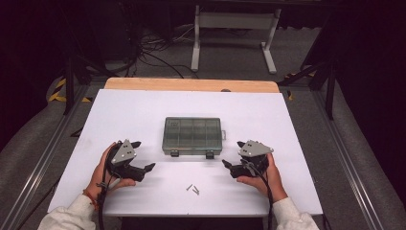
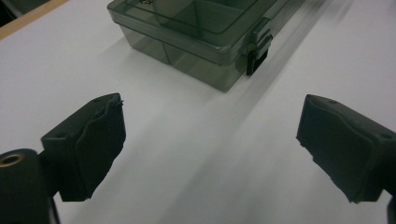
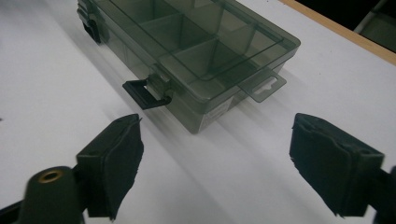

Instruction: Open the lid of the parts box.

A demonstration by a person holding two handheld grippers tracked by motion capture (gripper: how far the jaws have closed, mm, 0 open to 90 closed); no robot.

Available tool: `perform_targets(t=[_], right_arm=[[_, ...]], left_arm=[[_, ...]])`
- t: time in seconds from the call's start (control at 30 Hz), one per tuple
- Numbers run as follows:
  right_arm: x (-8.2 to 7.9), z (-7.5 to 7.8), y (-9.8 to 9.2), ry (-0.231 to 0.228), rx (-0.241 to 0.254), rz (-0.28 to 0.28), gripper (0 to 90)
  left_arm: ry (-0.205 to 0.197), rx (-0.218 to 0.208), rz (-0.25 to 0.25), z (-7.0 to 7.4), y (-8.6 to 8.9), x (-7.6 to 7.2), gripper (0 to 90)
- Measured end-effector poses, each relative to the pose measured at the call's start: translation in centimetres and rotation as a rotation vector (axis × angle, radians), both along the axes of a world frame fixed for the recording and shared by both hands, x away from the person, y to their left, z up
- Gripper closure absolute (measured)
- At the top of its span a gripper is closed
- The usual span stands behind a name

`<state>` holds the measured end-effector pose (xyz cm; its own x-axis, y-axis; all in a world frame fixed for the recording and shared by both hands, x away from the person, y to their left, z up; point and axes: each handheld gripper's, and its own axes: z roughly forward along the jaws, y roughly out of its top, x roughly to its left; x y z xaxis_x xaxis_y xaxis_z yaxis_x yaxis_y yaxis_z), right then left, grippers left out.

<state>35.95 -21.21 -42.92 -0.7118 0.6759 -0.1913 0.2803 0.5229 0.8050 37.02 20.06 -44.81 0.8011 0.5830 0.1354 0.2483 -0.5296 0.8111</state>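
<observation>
High view: a smoky see-through plastic box point(image 1: 192, 135) with inner compartments sits shut in the middle of the white table point(image 1: 143, 105), its two dark latches on the side facing the person. The left claw point(image 1: 142, 157), held in the person's left hand point(image 1: 106, 170), lies near the box's left front corner and apart from it. The right claw point(image 1: 233, 155), in the right hand point(image 1: 262, 176), lies near the right front corner, also clear of the box. Both point inward toward the box. A few small screws point(image 1: 193, 189) lie on the table between the two hands, closer to the person than the box.

Left gripper view: the jaws stand wide apart with nothing but bare table between them; the box point(image 2: 205, 32) is ahead, one latch point(image 2: 258, 52) closed on its front wall.

Right gripper view: the jaws are likewise spread with nothing between them. The box point(image 3: 196, 51) is just ahead, a latch point(image 3: 148, 93) sticking out from its front and a small hanging tab point(image 3: 264, 86) at its end.
</observation>
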Motion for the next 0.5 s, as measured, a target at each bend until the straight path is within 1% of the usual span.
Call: perform_targets(t=[0.03, 0.1, 0.13, 0.2, 0.23, 0.3, 0.33, 0.4, 0.47, 0.5], right_arm=[[0.3, 0.0, 0.2, 0.007, 0.002, 0.002, 20.5], [0.8, -0.1, 0.5, 0.031, -0.009, 0.018, 24.6], [1.1, -0.2, 0.7, 0.038, -0.016, 0.022, 26.0], [1.7, -0.4, 1.1, 0.066, -0.021, 0.048, 32.0], [1.9, -0.5, 1.2, 0.072, -0.026, 0.046, 33.9], [2.3, -0.7, 1.5, 0.091, -0.028, 0.057, 43.1], [2.5, -0.8, 1.7, 0.095, -0.029, 0.057, 46.3], [2.7, -0.9, 1.9, 0.106, -0.023, 0.066, 54.7], [2.9, -1.0, 2.1, 0.107, -0.035, 0.055, 57.3], [2.9, -1.0, 2.1, 0.11, -0.035, 0.049, 59.3]], left_arm=[[0.003, 0.005, 0.001, 0.0, -0.2, 0.2, 11.9], [0.003, 0.01, -0.007, 0.0, -0.7, 0.6, 17.0], [0.01, 0.016, -0.006, 0.0, -1.0, 0.9, 18.8], [0.021, 0.025, -0.016, 0.0, -1.4, 1.3, 24.4], [0.024, 0.031, -0.01, 0.0, -1.6, 1.5, 27.5], [0.045, 0.033, -0.012, -0.1, -1.9, 1.9, 34.3], [0.055, 0.042, -0.016, -0.2, -2.1, 2.2, 37.6], [0.061, 0.041, -0.026, -0.3, -2.3, 2.4, 42.5], [0.073, 0.044, -0.032, -0.3, -2.5, 2.6, 47.4], [0.073, 0.039, -0.037, -0.3, -2.6, 2.7, 48.5]])
